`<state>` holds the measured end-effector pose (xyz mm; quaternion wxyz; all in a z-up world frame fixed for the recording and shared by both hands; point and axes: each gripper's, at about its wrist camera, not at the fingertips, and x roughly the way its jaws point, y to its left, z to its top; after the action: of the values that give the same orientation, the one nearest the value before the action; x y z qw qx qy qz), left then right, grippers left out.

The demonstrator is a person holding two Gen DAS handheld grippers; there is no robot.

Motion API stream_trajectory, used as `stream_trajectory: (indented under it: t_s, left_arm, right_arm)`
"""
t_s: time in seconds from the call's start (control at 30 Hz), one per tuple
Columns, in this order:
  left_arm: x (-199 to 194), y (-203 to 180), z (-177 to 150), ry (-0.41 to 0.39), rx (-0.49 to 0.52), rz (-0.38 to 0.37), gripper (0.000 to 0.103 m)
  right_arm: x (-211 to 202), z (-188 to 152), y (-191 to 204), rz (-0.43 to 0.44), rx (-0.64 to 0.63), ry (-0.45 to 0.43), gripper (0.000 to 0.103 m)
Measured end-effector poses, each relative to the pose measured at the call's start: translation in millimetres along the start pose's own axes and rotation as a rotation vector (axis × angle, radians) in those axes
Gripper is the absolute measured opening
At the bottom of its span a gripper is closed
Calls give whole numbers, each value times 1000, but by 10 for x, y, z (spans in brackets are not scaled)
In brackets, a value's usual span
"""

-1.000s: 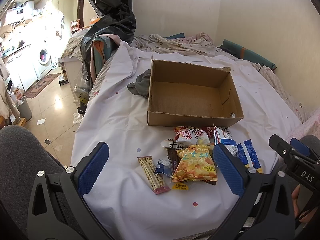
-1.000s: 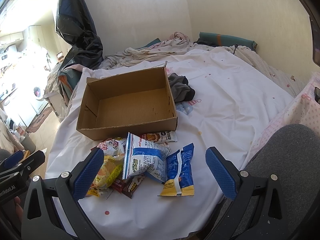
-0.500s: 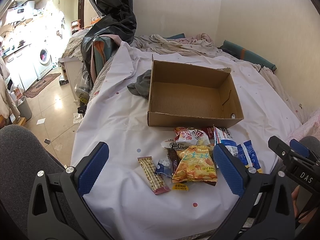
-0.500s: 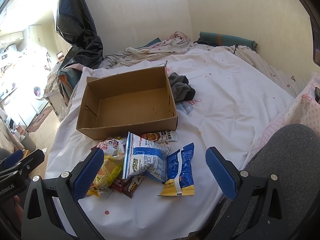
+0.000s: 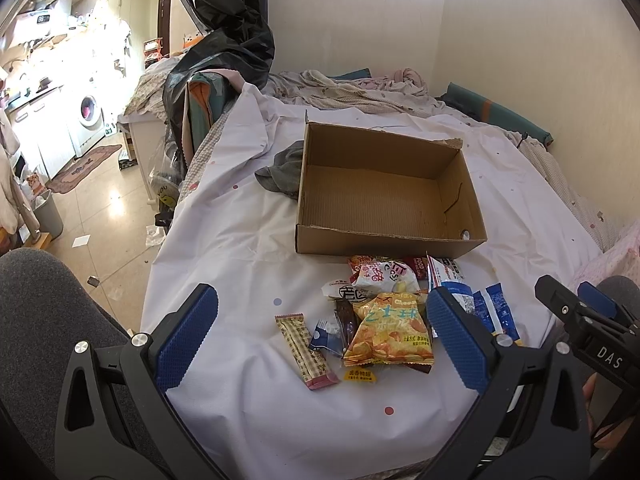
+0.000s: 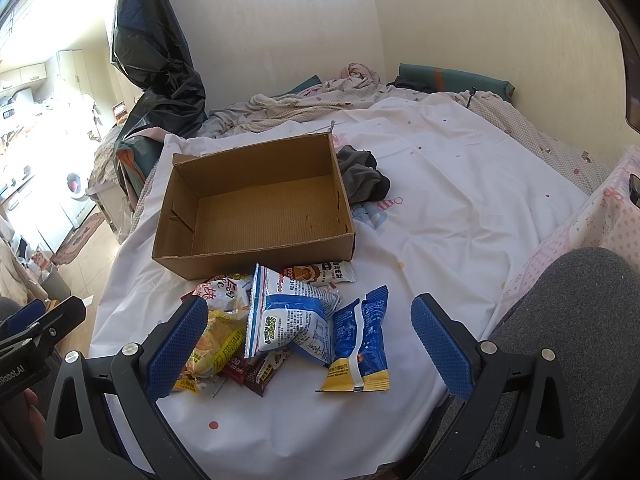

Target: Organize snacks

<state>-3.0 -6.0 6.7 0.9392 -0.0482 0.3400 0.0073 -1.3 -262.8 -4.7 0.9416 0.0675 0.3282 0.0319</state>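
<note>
The left gripper [image 5: 322, 334] hovers over the near edge of the bed [image 5: 248, 240], its jaws spread wide and holding nothing. Between them, on the white sheet, lie the snacks: an orange chip bag [image 5: 390, 334] just inside the right jaw, a dark bar [image 5: 346, 318] touching its left edge, a small blue packet [image 5: 323, 334] beside that, and a checked wafer bar [image 5: 306, 350] lying free nearer the left jaw. A white bag [image 5: 378, 276] rests just past the chip bag, farther from the jaws. Beyond the pile, straight ahead of the jaws, sits an open box [image 5: 384, 240], empty inside. A grey cloth [image 5: 282, 168] touches the box's far left corner.

The right gripper [image 6: 310, 338] also hangs open, jaws wide, nothing between the pads. Between its jaws a blue-and-white bag [image 6: 288, 320] stands propped on the pile, with a blue pouch [image 6: 362, 344] lying just to its right, toward the right jaw. A yellow bag [image 6: 218, 344] lies partly behind the left jaw. A brown bar [image 6: 260, 370] pokes out under the blue-and-white bag. A flat white packet [image 6: 320, 272] lies ahead, close against the box [image 6: 248, 256] front wall. The cloth [image 6: 362, 178] sits at the box's far right corner in this view.

Each gripper shows at the edge of the other's view, well apart from the snacks. Grey-clad knees flank both views.
</note>
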Motion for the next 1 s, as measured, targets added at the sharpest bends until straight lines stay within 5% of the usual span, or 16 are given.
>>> stream_trajectory:
  t_s: [0.63, 0.87, 1.0]
  left_arm:
    - [4, 15, -5, 1, -3, -1, 103]
    - [202, 154, 128, 86, -78, 30, 103]
    - [436, 247, 283, 154, -115, 78, 103]
  right_arm:
    - [26, 4, -8, 14, 13, 16, 103]
    - [419, 390, -379, 94, 144, 213, 103]
    - [933, 516, -732, 124, 307, 463, 103]
